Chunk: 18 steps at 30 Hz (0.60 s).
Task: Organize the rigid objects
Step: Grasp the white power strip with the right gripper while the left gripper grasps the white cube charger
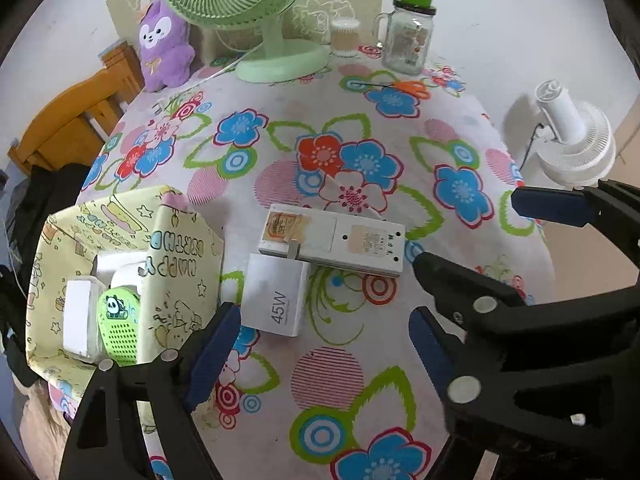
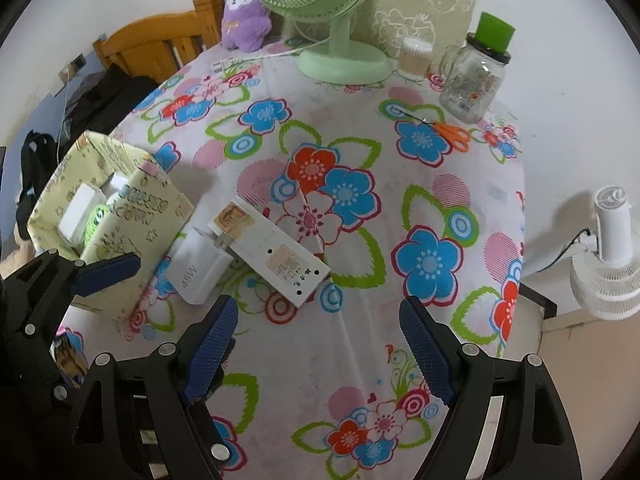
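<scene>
Charger (image 1: 276,300) and white power strip (image 1: 332,242) are lying touching mid-table, beside the yellow box (image 1: 176,264). Left gripper (image 1: 324,344) and right gripper (image 2: 320,352) are hanging wide open, holding nothing.

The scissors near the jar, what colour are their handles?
Orange. The scissors show best in the right wrist view, beside the glass jar.

home | floral tablecloth (image 1: 360,360), plush toy (image 1: 164,46) (purple), wooden chair (image 2: 160,40)
</scene>
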Motion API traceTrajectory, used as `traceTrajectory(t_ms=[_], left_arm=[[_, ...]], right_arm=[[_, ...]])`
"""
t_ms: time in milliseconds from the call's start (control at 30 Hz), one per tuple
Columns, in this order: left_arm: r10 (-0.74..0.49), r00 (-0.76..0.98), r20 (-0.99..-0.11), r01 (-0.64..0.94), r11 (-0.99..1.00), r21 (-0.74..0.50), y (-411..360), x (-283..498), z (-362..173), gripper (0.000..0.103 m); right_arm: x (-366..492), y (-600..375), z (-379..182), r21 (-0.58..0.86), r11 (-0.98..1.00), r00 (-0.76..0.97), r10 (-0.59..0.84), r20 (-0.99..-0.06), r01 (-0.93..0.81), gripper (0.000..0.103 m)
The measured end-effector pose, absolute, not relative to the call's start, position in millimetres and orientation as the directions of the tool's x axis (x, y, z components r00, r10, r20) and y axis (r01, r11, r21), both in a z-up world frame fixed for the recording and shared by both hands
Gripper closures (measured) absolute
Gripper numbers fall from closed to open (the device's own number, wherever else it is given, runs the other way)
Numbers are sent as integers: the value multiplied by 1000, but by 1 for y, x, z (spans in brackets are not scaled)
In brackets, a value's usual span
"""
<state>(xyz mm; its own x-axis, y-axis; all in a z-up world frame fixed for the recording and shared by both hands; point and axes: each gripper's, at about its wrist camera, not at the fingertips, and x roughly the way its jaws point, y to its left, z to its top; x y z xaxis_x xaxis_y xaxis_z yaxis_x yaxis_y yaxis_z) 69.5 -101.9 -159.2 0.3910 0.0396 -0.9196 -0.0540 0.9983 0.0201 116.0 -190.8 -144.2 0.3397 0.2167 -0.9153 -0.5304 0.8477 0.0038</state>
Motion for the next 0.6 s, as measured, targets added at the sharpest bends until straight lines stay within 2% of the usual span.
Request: traceTrajectory(t_ms=[100,267,467,600], left_arm=[[69,391,-918,-94,995,35,-100,72,-167,20],[86,384,-919,-124,991,41,-95,78,-181,20],[108,381,-918,-79,993,84,-97,86,-192,20],[91,357,-930,-78,995,68,-94,92,-200,20]], right_arm=[[122,-189,-151,-2,826,328,221,-918,-564,18],[130,-184,-161,-26,785,317,220,-923,-619,18],[141,-180,-178,-7,744,270,234,-934,-668,18],[147,-174,-186,0,716,243,238,-940,-698,20]])
